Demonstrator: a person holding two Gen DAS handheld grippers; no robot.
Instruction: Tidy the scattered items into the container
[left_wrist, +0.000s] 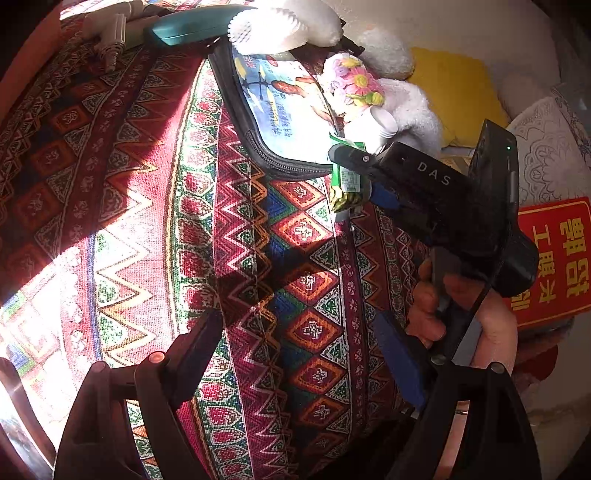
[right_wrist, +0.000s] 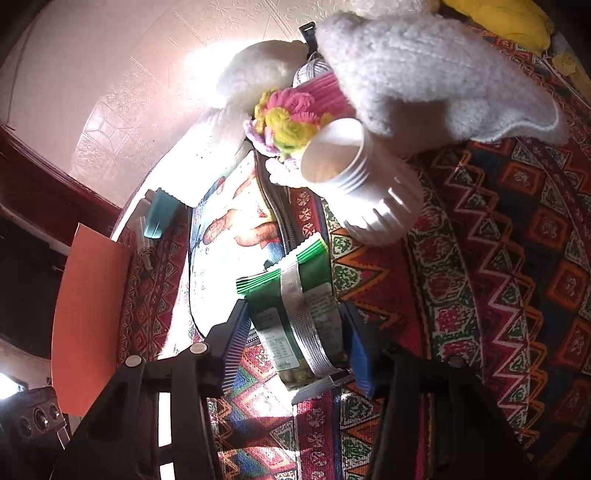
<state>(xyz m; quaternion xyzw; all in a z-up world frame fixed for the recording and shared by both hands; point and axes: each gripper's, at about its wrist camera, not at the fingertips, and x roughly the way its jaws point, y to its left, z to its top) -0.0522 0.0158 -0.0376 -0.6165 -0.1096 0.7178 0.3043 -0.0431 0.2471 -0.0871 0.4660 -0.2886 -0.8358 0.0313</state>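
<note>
"When looking along the right gripper (right_wrist: 293, 325): tilted steeply downward, blue pads (right_wrist: 232, 339) clamped on a green packet (right_wrist: 295, 295), one pad on each side."

"And where, that packet?"

"Pinched between the pads, crimped top end poking out past the fingertips, right over the zipped edge of the pouch (right_wrist: 221, 266) — lower end close above the patterned cloth (right_wrist: 480, 258). Cannot tell whether touching the cloth or clear of it."

"Held how, seen from the other side?"

"By a hand (left_wrist: 428, 306) wrapped round the black handle, fingers curled at the front of the grip, sitting low at the right of the view. Tool body slanting up and to the left from there, nose ending at the near corner of the pouch."

"Left gripper (left_wrist: 295, 328)?"

"Released — fingers spread wide, nothing between them but cloth. Pointed down at a slant too, well short of the pouch and of the packet."

"Around the pouch?"

"White bottle (right_wrist: 354, 184) on its side just beyond the packet, open mouth turned toward the right camera, touching a bunch of crochet flowers (right_wrist: 288, 118). White knitted toy (right_wrist: 424, 74) draped over both. Teal case (left_wrist: 192, 26) at the far end of the pouch."
</note>
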